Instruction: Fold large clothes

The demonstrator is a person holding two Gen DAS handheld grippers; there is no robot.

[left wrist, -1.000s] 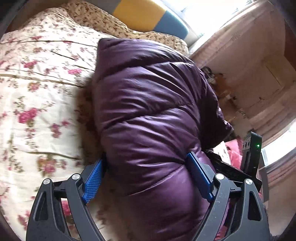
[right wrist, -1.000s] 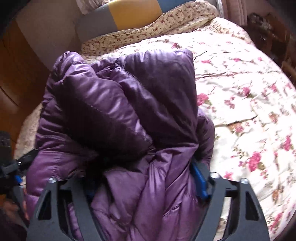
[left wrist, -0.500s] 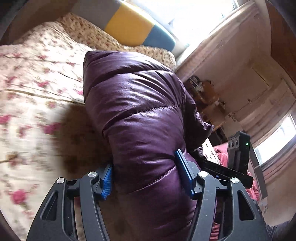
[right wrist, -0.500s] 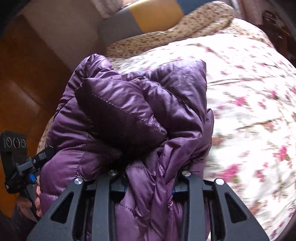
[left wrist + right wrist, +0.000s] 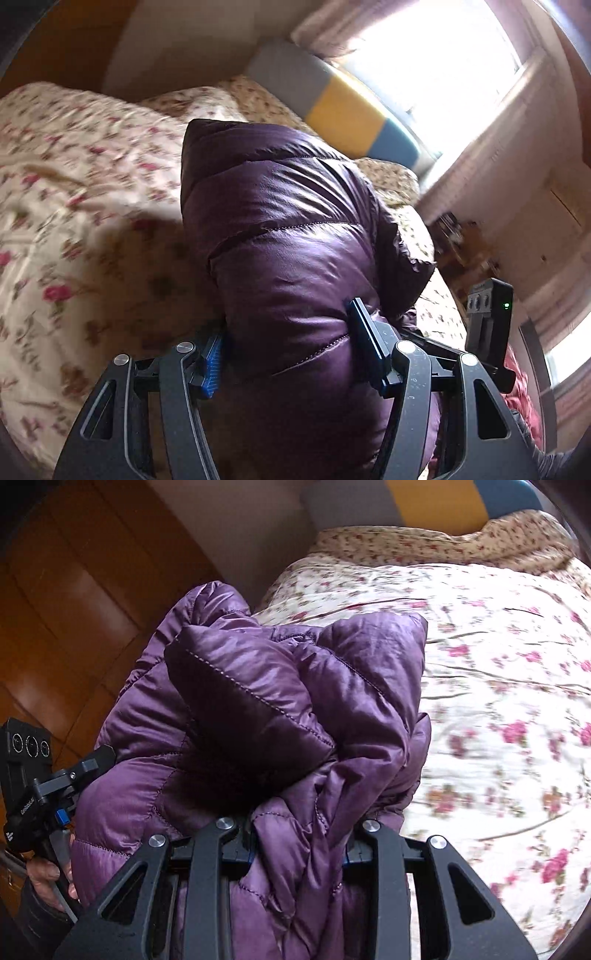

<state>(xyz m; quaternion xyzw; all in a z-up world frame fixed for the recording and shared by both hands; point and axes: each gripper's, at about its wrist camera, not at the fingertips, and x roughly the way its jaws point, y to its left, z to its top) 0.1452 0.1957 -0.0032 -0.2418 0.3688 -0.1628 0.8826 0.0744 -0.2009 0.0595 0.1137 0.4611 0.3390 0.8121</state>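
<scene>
The purple down jacket (image 5: 288, 236) is carried as a folded bundle between both tools, raised clear of the floral quilt (image 5: 74, 221), which lies beneath it and fills the 9 o'clock side of the left wrist view and the 3 o'clock side of the right wrist view.

The left gripper (image 5: 291, 350) is clamped on a thick quilted roll of the jacket; one blue pad (image 5: 213, 363) is pressed against the roll at 7 o'clock and the opposite finger is sunk into the fabric at 5 o'clock. The right gripper (image 5: 299, 842) is clamped on a bunched gather of thinner layers at 6 o'clock of its view; its pads are almost wholly buried in cloth. The jaws of both tools have closed further within the last second, with the jacket between them throughout.

In the right wrist view the left tool's camera block (image 5: 26, 746) and the hand (image 5: 48, 878) that bears it are seen at 8 o'clock, just beside the bundle's edge.

Step in hand, as judged: transfer of the folded jacket, or repositioning for a last fold; which of the two cannot be told. The fold itself is judged largely complete.

The next move calls for both grips to be kept firm and level with each other, so that the slippery shell is not allowed to unroll, and for the bundle to be lowered flat before either tool is opened
</scene>
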